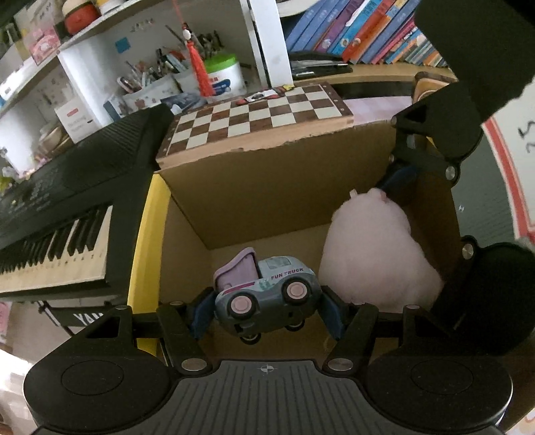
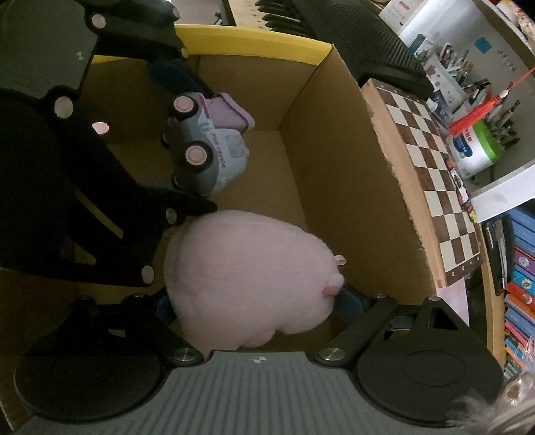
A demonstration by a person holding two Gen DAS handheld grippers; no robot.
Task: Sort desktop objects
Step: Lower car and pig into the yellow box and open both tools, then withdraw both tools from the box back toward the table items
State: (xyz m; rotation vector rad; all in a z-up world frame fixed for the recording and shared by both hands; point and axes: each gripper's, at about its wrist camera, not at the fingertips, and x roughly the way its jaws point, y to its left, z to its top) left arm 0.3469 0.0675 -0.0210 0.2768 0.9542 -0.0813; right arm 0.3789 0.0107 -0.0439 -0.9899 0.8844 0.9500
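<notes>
A black electronic keyboard (image 1: 57,214) runs along one side of the cardboard box (image 1: 267,187), pressed close to its yellow-edged wall (image 1: 147,241), and a wooden chessboard (image 1: 257,117) lies just behind the box's far wall, partly overhanging its torn rim. Beyond the chessboard stand white shelves with pen holders (image 1: 147,83), a green-lidded tub (image 1: 224,75), a hanging red tassel (image 1: 199,67) and a row of books (image 1: 361,30). Inside the box both tools crowd the space. The left gripper (image 1: 267,313) has its blue-padded jaws clenched on the toy truck (image 1: 267,291), a pale blue car marked "FUN TRUCK" with pink wheels and a lilac rear, held on its side low within the box. Just beside it, the right gripper (image 2: 250,301) grasps the pink plush toy (image 2: 250,277), a round fuzzy body that fills the gap between its jaws; one pad (image 2: 347,302) touches the plush near a small pink nub. The plush sits against the box's near wall, touching or nearly touching the left tool's linkage. Whether either toy rests on the box floor cannot be told.
</notes>
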